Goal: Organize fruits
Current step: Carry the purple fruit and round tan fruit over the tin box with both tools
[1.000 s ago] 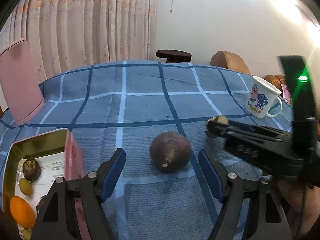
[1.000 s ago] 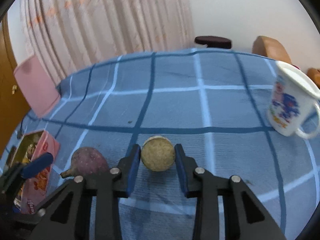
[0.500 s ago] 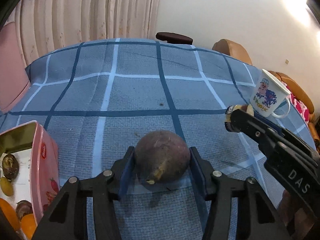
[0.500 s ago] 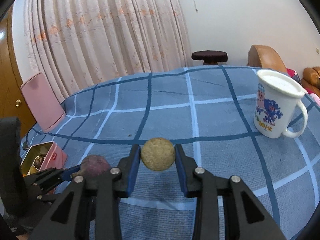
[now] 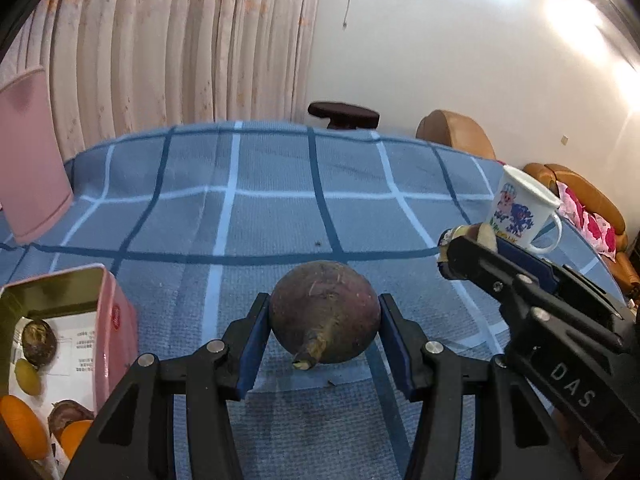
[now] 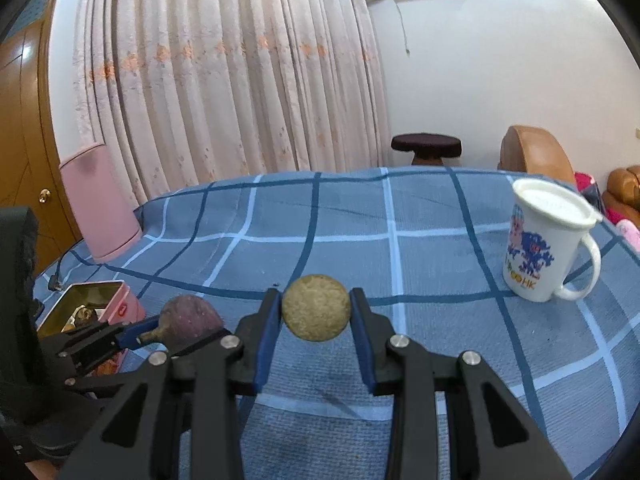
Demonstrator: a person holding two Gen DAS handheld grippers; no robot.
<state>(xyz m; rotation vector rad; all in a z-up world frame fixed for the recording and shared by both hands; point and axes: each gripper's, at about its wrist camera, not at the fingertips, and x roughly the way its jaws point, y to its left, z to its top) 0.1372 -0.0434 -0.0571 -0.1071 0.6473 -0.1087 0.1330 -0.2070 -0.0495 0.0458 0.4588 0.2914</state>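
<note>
Left gripper (image 5: 324, 330) clamped a purple fruit (image 5: 325, 316) at its widest; right gripper (image 6: 314, 314) clamped a tan fruit (image 6: 316, 307). Both looked firm, light, roll-prone.

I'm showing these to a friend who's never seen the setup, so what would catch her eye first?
Each gripper clamps a fruit: the left gripper a dark purple fruit, the right gripper a tan fruit, both above the blue cloth. A pink tin with fruit sits left, a mug right.
</note>
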